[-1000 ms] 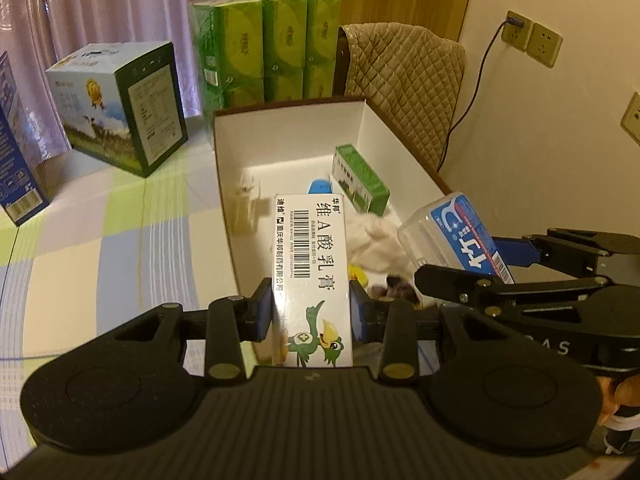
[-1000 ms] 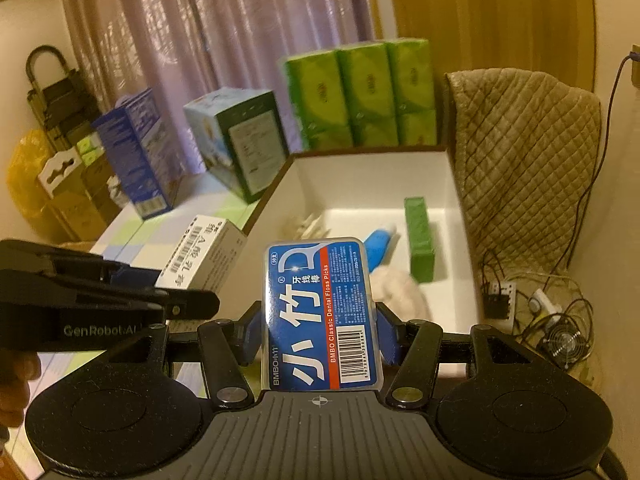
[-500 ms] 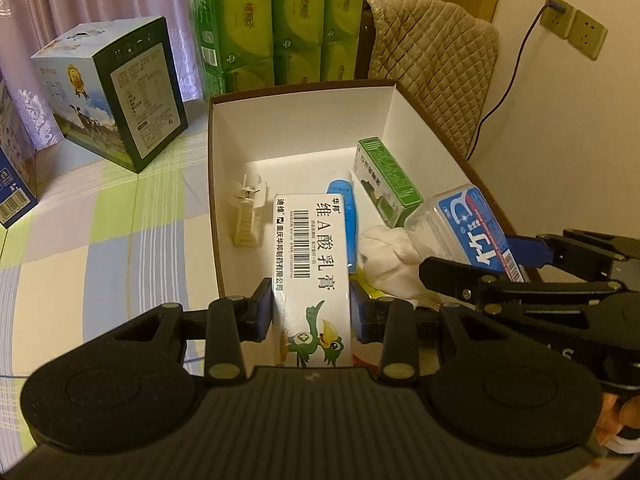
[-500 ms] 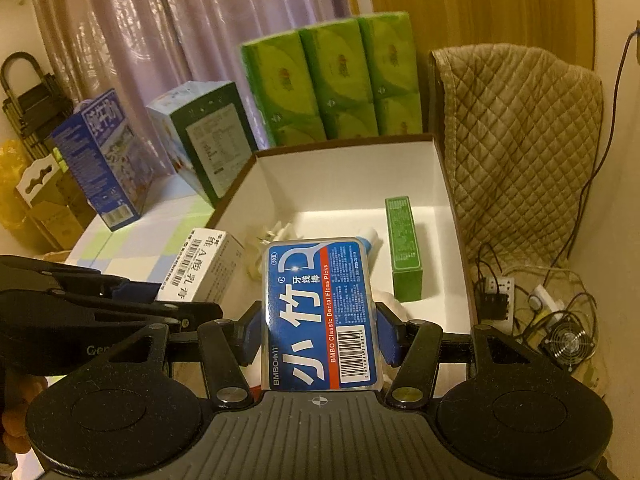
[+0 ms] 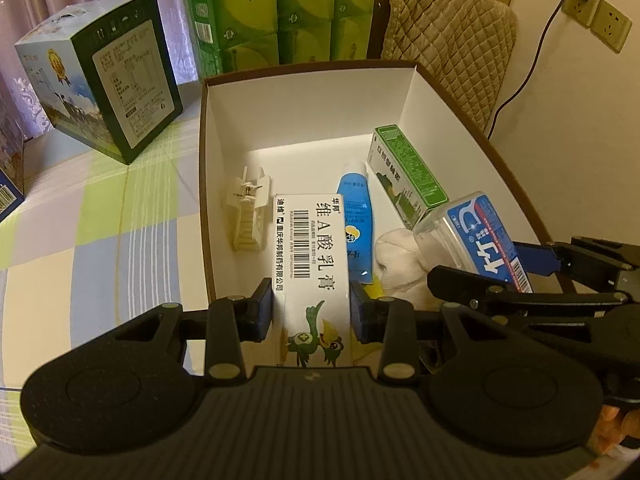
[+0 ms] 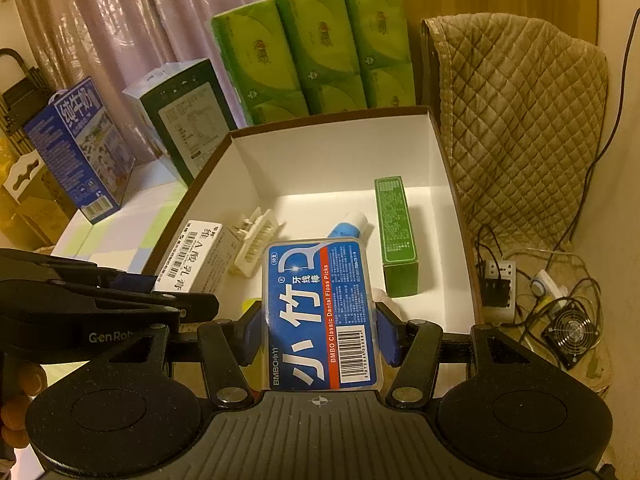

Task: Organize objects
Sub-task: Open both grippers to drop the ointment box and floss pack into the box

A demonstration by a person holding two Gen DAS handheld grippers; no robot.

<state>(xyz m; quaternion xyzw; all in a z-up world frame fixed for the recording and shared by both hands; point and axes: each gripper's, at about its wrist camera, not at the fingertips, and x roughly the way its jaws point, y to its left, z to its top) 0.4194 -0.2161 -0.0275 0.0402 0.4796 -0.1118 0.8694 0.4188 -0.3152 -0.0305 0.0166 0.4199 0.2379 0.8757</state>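
Glossy clear-plastic floss box (image 6: 322, 316), matt cardboard ointment carton (image 5: 310, 256), quilted cloth cover (image 6: 520, 120), smooth white-lined box (image 5: 312, 108).

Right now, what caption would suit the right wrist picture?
Right gripper holds a blue dental floss pick case above the open white box.

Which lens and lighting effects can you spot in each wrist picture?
Left wrist view: fisheye bends the cardboard box walls, corners vignette black, warm dim light, bright patch on the box floor. Right wrist view: same curved edges, a small glare spot on the floss pick case, curtain and far boxes slightly soft.
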